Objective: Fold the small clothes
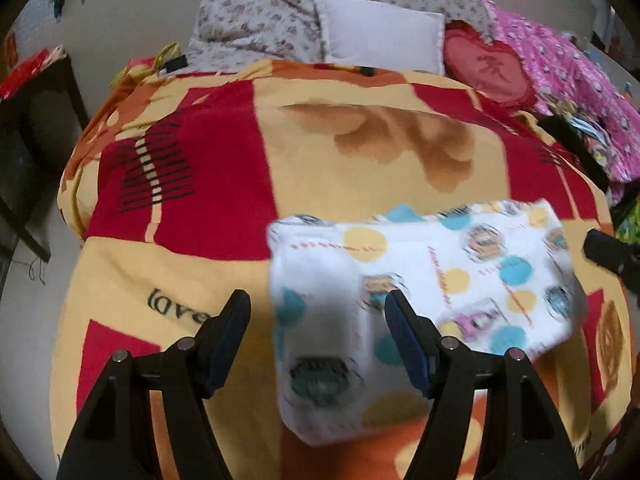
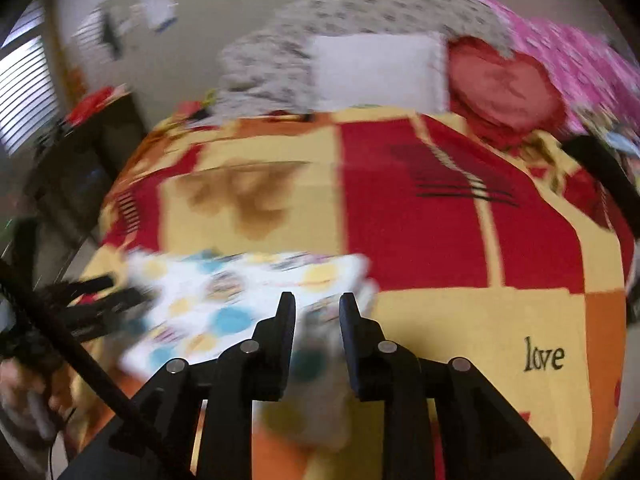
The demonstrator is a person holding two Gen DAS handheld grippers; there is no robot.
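A small white garment (image 1: 460, 272) with blue and yellow dots and cartoon prints lies on the red, yellow and orange blanket (image 1: 224, 184). My left gripper (image 1: 318, 310) stands open over its left end. Its right finger overlaps the cloth and its left finger is clear of it. In the right wrist view the garment (image 2: 224, 292) is blurred. My right gripper (image 2: 317, 308) is at its right end, jaws a narrow gap apart, with cloth showing in the gap. I cannot see the pads pressing on it.
A white pillow (image 1: 380, 36), a red heart cushion (image 1: 488, 68), a floral quilt (image 1: 256, 16) and pink bedding (image 1: 568, 80) are piled at the head of the bed. A dark side table (image 1: 36, 128) stands at the left. A hand (image 2: 24, 392) shows at the lower left.
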